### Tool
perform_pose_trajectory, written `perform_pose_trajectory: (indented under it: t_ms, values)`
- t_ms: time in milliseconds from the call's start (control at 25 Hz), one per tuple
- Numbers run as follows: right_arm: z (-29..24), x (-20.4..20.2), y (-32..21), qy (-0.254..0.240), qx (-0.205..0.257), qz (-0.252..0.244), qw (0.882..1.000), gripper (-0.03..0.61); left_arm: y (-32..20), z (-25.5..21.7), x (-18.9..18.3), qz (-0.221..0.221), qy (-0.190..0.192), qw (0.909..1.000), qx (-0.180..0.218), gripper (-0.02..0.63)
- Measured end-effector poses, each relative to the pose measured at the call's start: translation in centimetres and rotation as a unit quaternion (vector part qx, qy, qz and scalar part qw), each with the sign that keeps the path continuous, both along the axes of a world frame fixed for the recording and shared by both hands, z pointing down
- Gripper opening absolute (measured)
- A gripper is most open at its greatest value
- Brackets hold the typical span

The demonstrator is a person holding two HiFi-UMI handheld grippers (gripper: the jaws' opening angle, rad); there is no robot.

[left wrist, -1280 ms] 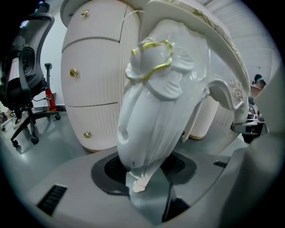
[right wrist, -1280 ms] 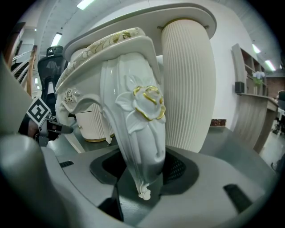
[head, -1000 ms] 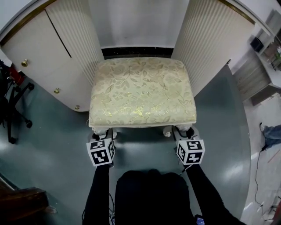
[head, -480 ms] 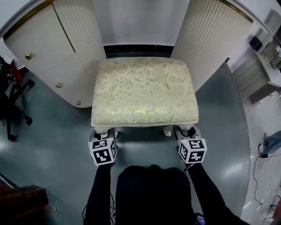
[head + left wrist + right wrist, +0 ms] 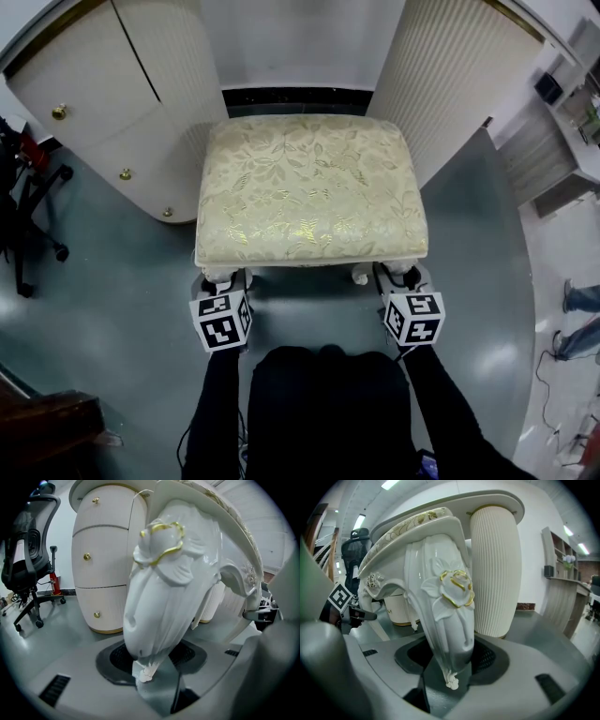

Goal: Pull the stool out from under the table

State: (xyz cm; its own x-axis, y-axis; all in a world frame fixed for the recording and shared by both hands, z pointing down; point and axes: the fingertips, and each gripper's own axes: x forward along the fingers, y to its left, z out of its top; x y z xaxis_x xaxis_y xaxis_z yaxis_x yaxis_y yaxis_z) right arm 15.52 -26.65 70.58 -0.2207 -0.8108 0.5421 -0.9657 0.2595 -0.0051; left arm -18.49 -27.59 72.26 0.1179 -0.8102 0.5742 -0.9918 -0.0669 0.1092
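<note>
A stool with a cream floral cushion (image 5: 311, 192) and white carved legs stands on the grey floor, its back edge at the gap under the white table (image 5: 291, 42). My left gripper (image 5: 223, 279) is at the stool's front left corner. In the left gripper view my left gripper (image 5: 152, 654) is shut on the front left leg (image 5: 164, 597), which has a gold-trimmed flower. My right gripper (image 5: 398, 275) is at the front right corner. In the right gripper view my right gripper (image 5: 450, 662) is shut on the front right leg (image 5: 445, 616).
Ribbed white pedestals (image 5: 178, 66) (image 5: 441, 84) flank the stool on both sides. A cabinet with gold knobs (image 5: 60, 112) stands at the left, with a black office chair (image 5: 28, 206) beside it. A person's leg (image 5: 581, 298) shows at the right edge. Dark wood (image 5: 47, 431) lies bottom left.
</note>
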Motion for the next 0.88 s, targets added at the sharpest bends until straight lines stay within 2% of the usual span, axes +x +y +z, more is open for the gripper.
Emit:
perform_pose_trajectory:
  t_ms: [440, 640, 880]
  values:
    - [0.0, 0.0, 0.0, 0.001, -0.002, 0.008, 1.0, 0.218, 0.0, 0.0, 0.0, -0.009, 0.007, 0.9999, 0.005, 0.212]
    - [0.0, 0.4, 0.3, 0.043, -0.011, 0.026, 0.999, 0.218, 0.9, 1.0, 0.2, -0.016, 0.01, 0.9996, -0.022, 0.212]
    - [0.0, 0.4, 0.7, 0.046, -0.033, 0.027, 0.998, 0.218, 2.3, 2.2, 0.0, -0.025, -0.001, 0.9987, -0.044, 0.212]
